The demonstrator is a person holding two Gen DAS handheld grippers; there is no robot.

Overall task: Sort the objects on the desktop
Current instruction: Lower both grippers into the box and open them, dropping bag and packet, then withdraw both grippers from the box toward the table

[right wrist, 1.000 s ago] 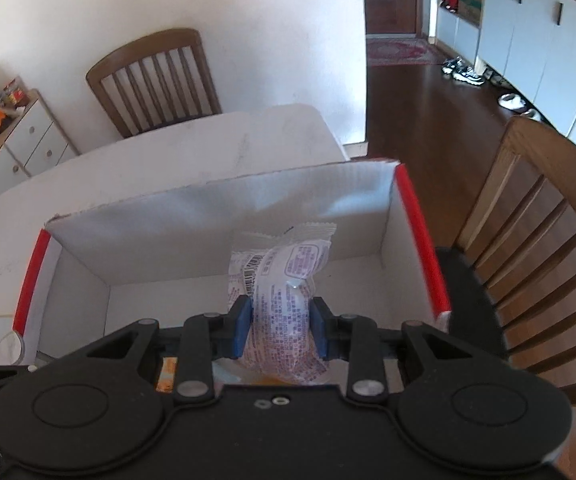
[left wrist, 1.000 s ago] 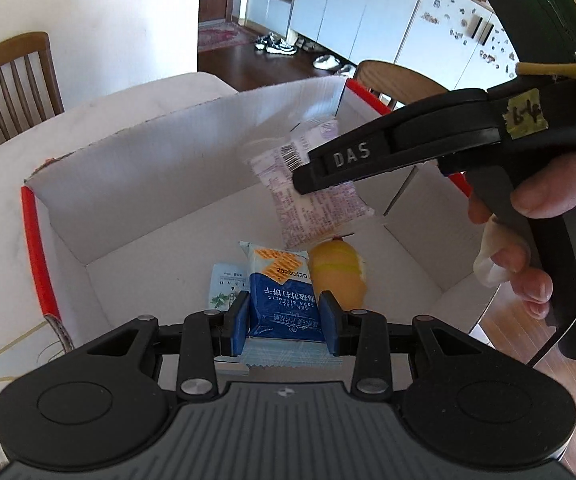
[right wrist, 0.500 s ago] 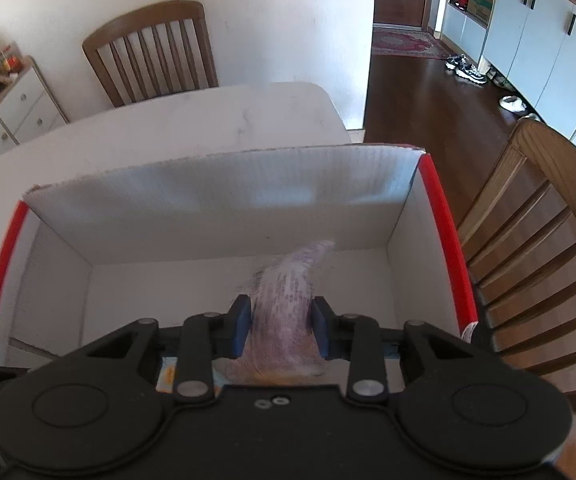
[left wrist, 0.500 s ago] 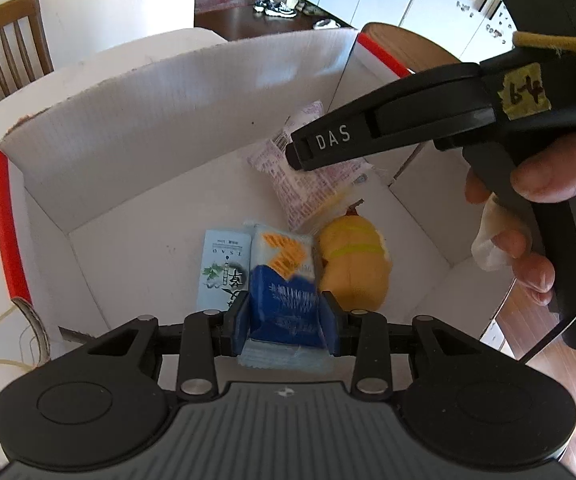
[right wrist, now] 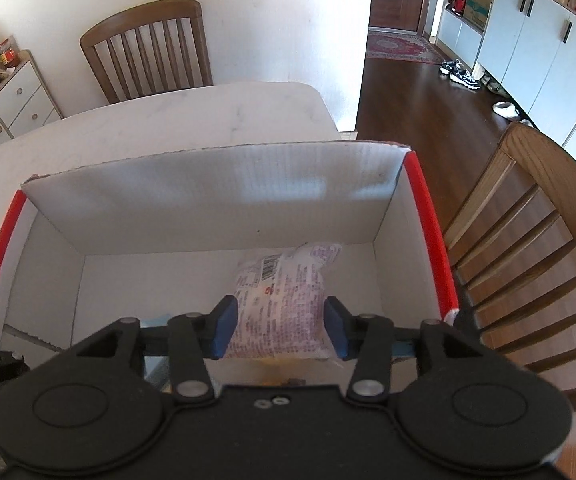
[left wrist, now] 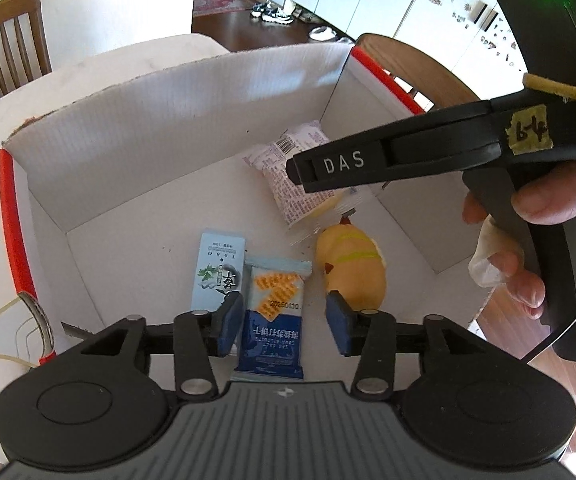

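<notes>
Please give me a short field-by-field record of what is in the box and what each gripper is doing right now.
container: white corrugated box with red edges, on a white table
contents: blue biscuit packet, pale tea sachet, yellow plush toy, pink printed snack bag
left gripper: jaws opening, biscuit packet between them, pads clear of it
right gripper: jaws opening, snack bag between them, lying on the box floor
layout: sachet beside biscuit packet; snack bag near the far right corner
</notes>
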